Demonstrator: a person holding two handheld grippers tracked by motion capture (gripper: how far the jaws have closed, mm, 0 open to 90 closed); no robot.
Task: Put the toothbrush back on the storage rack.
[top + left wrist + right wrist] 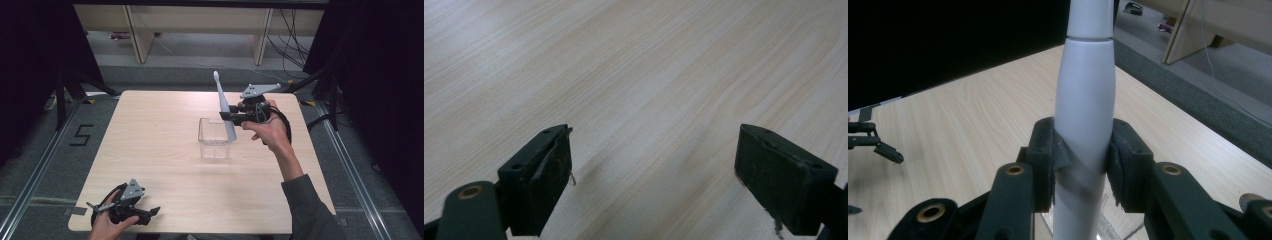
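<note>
Two claws: one busy, one idle.
Table: pale wood-grain tabletop (150, 150), broad and bare under the idle claw.
Box: clear square plastic container (216, 139), just below and beside the right claw; thin walls, so a knock from the handle's lower end could tip it.
Toothbrush: white plastic electric toothbrush (223, 107), near upright, its base over the box's right edge.
Right claw (226, 116): pinching the toothbrush's smooth rounded handle; it could slip or swing.
Left claw (150, 214): spread wide near the table's front edge, holding nothing.
</note>
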